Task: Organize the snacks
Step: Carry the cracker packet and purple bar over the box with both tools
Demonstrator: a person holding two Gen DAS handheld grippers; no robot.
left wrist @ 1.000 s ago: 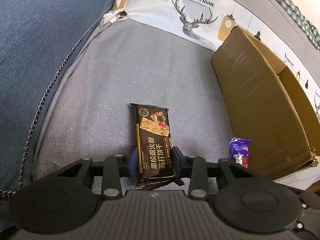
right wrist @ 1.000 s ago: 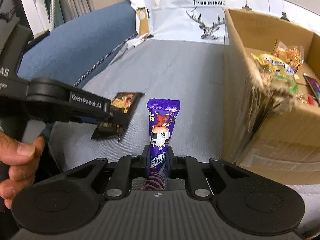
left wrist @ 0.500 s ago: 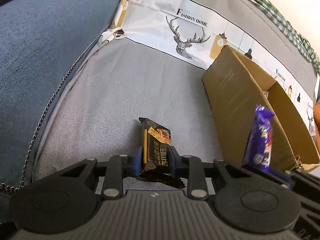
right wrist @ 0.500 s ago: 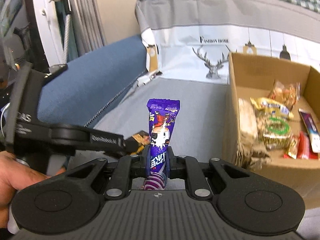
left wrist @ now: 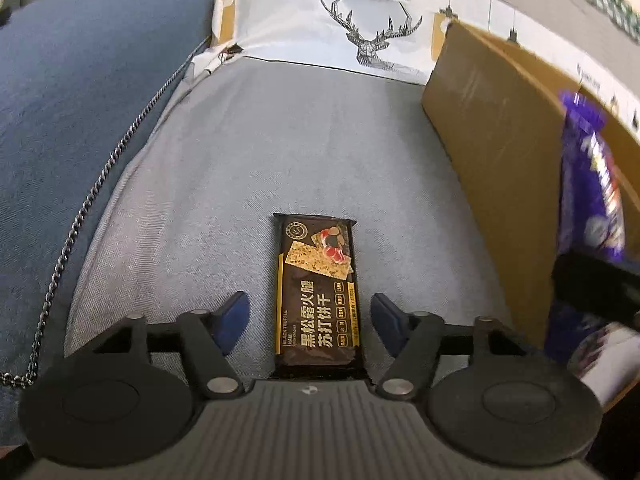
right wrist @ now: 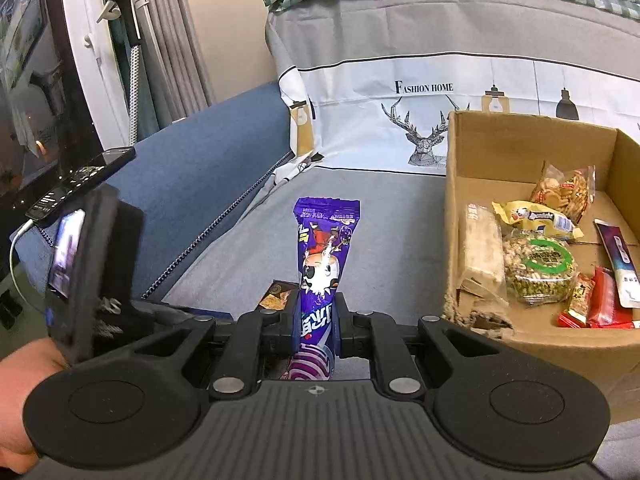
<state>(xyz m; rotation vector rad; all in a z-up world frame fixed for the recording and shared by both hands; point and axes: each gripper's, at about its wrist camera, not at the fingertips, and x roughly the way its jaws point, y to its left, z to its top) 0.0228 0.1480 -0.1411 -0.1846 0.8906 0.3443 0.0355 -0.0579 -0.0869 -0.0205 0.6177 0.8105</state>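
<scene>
- A blue cushion (left wrist: pixel 72 128) is lying at the far left, with a metal chain (left wrist: pixel 100 184) trailing along its edge.
- The left gripper (left wrist: pixel 310 316) is pointing down at the grey sofa cover (left wrist: pixel 240 160); its jaws are opening, and its blue pads (left wrist: pixel 234 316) are standing clear of the dark cracker packet (left wrist: pixel 318 292) lying flat between them.
- The right gripper (right wrist: pixel 318 316) is pinching the lower part of a purple snack packet (right wrist: pixel 324 248), which is standing upright above the sofa cover.
- The cardboard box (right wrist: pixel 520 144) is sitting to the right, near the purple packet and open on top.
- Inside it, several snacks are lying together, including a green-labelled round pack (right wrist: pixel 540 268) and red packets (right wrist: pixel 600 300).
</scene>
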